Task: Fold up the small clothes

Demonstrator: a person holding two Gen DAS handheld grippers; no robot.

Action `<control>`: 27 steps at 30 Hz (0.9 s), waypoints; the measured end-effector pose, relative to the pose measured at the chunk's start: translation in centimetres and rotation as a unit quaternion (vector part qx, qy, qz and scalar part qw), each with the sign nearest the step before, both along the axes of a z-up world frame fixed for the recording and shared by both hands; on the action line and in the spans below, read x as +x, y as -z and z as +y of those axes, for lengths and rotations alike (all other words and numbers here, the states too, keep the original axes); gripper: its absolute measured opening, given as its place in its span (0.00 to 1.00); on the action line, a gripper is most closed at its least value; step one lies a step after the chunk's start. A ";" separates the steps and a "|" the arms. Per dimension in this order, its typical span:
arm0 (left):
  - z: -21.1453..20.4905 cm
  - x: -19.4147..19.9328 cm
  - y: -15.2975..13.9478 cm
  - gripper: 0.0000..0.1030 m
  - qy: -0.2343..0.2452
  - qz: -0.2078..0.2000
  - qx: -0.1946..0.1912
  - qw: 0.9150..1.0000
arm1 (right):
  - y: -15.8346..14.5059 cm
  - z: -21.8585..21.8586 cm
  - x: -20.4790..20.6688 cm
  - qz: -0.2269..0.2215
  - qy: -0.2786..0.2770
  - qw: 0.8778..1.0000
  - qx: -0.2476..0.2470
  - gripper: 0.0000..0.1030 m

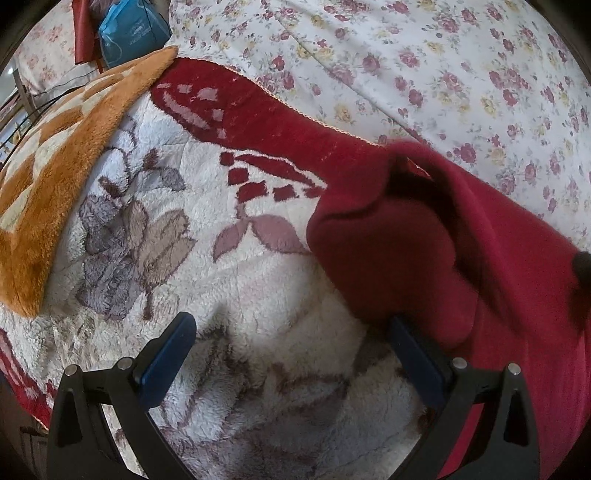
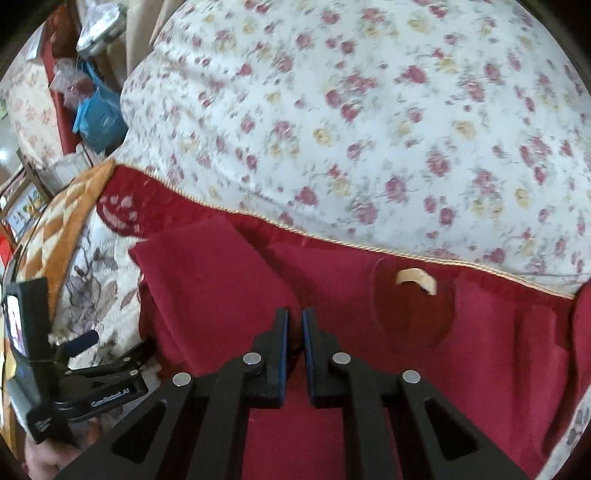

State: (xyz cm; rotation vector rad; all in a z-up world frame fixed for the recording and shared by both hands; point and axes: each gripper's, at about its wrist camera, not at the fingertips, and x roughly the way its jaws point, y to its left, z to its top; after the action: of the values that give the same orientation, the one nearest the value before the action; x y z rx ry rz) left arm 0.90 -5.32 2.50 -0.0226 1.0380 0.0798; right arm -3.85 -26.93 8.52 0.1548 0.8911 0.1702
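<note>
A dark red garment (image 1: pixel 461 266) lies on the fleece blanket (image 1: pixel 229 280), partly folded, with a sleeve or flap doubled over its left side. In the right wrist view it (image 2: pixel 388 369) fills the lower half, with a cream neck label (image 2: pixel 415 278) showing. My left gripper (image 1: pixel 288 347) is open over the blanket, its right finger at the garment's left edge. My right gripper (image 2: pixel 294 332) is shut on a fold of the red garment and holds it a little above the rest. The left gripper also shows at the left of the right wrist view (image 2: pixel 85 354).
A floral quilt (image 1: pixel 424 62) lies behind the garment. An orange and cream fleece throw (image 1: pixel 55 177) lies at the left. A blue bag (image 1: pixel 129 31) and clutter stand at the far left beyond the bed.
</note>
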 end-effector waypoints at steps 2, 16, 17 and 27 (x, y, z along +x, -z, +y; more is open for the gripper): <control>0.1 0.0 0.0 1.00 -0.001 0.000 -0.001 1.000 | -0.9 -0.9 -0.4 -0.007 0.004 1.000 -0.005 0.08; -0.7 -0.9 -0.4 1.00 0.011 -0.004 0.001 1.000 | -2.5 -9.9 -4.0 -0.008 0.090 0.995 -0.036 0.07; -0.6 -0.9 -0.5 1.00 0.010 -0.005 0.000 1.000 | -2.7 -10.2 -4.4 -0.010 0.093 0.995 -0.042 0.07; 0.3 -2.3 -2.4 1.00 0.013 -0.029 -0.012 0.999 | 0.6 -16.4 -5.7 0.057 0.172 0.978 -0.102 0.10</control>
State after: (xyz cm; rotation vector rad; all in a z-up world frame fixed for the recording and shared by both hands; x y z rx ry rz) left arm -1.39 -5.04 4.90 -0.0320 0.9813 0.0424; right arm -9.58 -43.34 7.92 0.1263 0.9762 -0.2543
